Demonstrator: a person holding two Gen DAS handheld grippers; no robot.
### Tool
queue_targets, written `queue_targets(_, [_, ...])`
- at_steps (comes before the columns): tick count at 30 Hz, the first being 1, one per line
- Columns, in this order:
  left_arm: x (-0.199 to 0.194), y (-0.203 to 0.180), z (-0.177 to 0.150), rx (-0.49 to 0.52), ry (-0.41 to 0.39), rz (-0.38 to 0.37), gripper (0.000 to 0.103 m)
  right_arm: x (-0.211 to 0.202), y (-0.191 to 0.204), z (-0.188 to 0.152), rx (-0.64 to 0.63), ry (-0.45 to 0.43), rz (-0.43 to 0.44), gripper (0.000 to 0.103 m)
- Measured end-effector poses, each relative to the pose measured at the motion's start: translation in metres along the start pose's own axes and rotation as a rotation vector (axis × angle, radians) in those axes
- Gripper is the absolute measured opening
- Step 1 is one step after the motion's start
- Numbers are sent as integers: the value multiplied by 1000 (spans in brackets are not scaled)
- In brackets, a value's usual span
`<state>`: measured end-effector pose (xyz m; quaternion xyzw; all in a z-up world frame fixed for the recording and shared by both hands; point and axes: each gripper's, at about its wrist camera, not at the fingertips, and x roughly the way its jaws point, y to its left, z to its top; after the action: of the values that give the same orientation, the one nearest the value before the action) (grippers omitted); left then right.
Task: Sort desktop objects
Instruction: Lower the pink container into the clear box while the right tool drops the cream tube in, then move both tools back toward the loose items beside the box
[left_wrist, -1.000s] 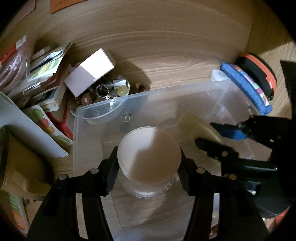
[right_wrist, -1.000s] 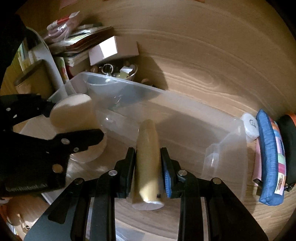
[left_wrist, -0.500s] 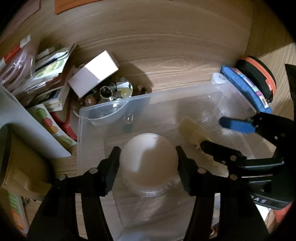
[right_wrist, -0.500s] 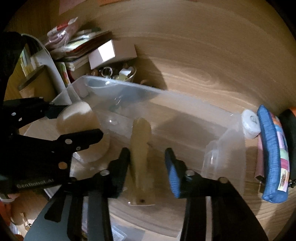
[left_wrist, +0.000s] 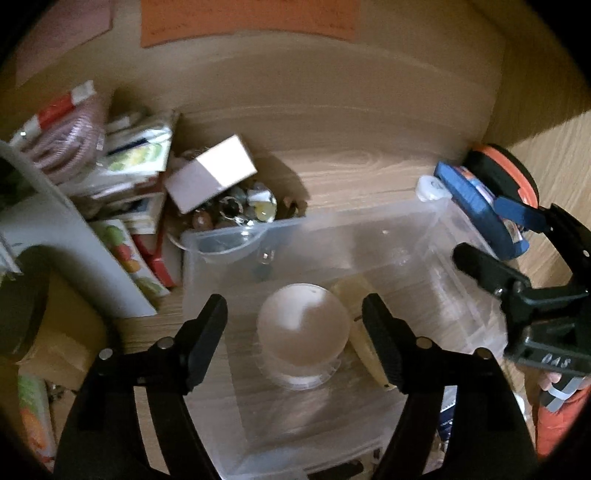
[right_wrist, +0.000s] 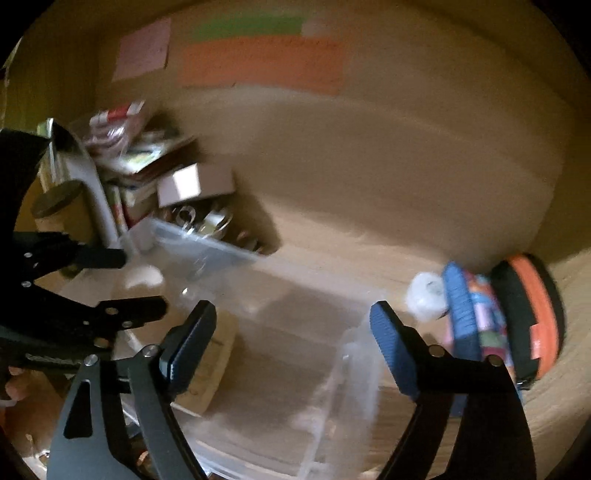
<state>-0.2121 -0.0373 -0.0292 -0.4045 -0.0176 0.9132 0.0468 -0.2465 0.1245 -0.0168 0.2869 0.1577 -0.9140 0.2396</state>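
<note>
Both grippers have let go since a second ago. The left gripper is opening, its pads clear of the round jar, which sits between them on the floor of the clear bin. The right gripper is opening too, with nothing between its fingers; the gold tube lies in the bin, just beside the jar.
</note>
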Motion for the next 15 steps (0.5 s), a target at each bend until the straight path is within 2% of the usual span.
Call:
queue_targets(6, [-43,15,-2,-40,-67,21,77,-29,-14,4,40,-36,-6,83])
queue_targets(8, [-58,22,-5,-56,-87,27,83,-44,-15,3,41,-55,-10,83])
queue_targets(9, [-66,24,-8,-62,-102,28,90,-52,-15,3,42,-64,-10,83])
queue_targets(13, [-97,32,-20,-79,-148,33,93,-83,-12,-3,47,-101,-2,84])
queue_targets(14, [-104,34,-25,-81,-154,35,94,-91,-11,-5,50,-108,-1,86])
queue_targets(15, [-108,33,-28,-82,-158,38,95,-98,-10,-8,53,-115,-1,93])
